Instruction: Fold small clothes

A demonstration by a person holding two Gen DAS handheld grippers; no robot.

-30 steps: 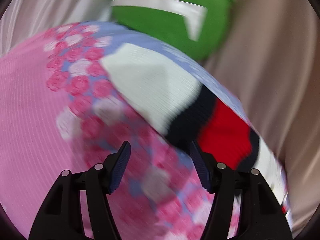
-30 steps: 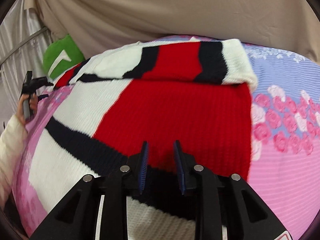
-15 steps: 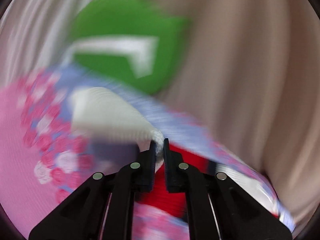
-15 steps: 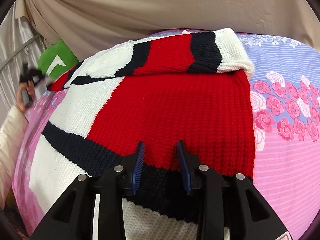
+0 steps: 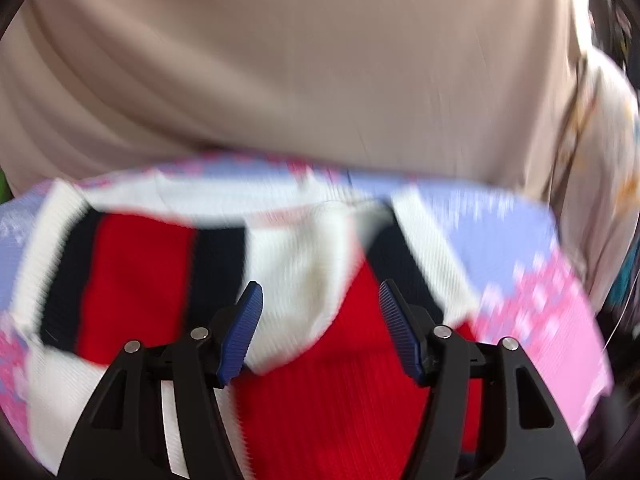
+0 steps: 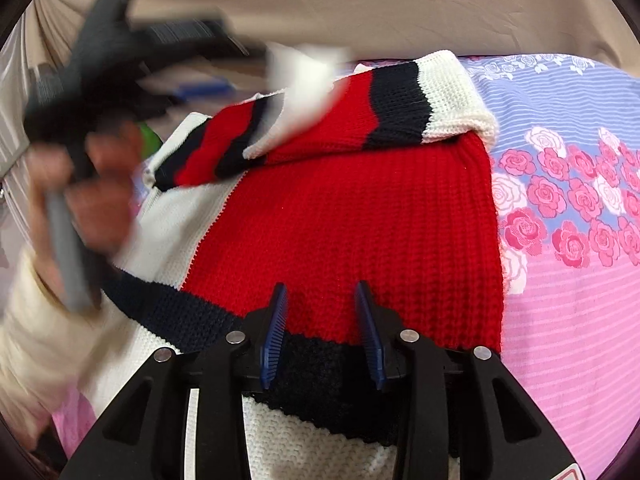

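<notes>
A red, white and navy knit sweater lies on the rose-print bed sheet. One sleeve is folded across its top. My left gripper hovers over the sweater's upper part with its jaws opening. The other sleeve's white cuff lies blurred between the fingers, and the right pad stands clear of it. In the right wrist view, the left gripper is a blur at upper left beside that cuff. My right gripper is over the navy hem band, its jaws opening and pressing on nothing.
A beige cloth hangs behind the bed. A person's hand and cream sleeve hold the left gripper at the left. Behind the hand, a bit of something green shows. Bare sheet lies right of the sweater.
The left gripper shut on the white cuff, swung it fast across over the sweater, and now has its jaws apart. The right gripper stayed put and its jaws widened a little.
</notes>
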